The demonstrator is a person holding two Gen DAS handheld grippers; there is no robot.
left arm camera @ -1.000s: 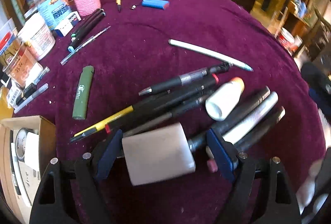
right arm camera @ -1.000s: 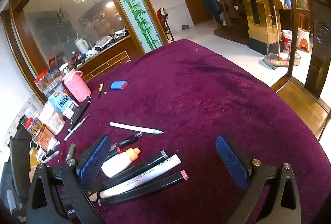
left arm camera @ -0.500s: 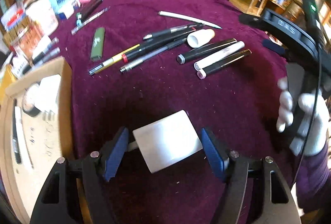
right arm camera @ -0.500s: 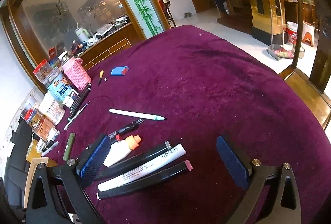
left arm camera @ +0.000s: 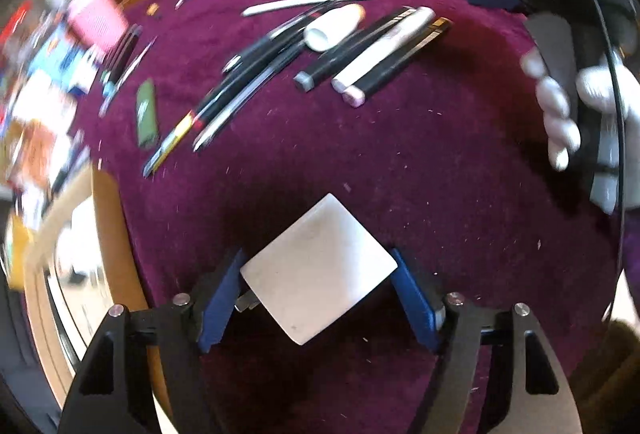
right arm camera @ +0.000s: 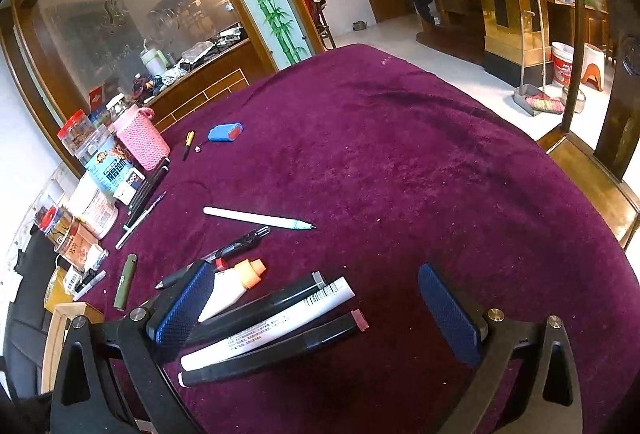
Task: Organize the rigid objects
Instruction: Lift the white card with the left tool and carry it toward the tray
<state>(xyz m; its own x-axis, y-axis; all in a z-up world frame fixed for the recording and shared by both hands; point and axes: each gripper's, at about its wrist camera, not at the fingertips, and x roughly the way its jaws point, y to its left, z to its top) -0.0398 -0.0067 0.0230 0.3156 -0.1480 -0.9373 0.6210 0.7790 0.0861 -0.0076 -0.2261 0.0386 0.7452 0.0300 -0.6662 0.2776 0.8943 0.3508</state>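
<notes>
Now left hand-held gripper (left arm camera: 318, 298) clamps white block (left arm camera: 318, 270)

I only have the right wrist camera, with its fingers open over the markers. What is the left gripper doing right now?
Observer: The left gripper is shut on a flat white block, turned corner-up over the purple cloth.
Operator: Is it near the box?
Observer: The open cardboard box lies just left of that gripper; its contents are blurred.
Operator: Anything else I can't see?
Observer: The white-gloved right hand shows at the right edge of the left wrist view, wrapped around a black handle.
</notes>
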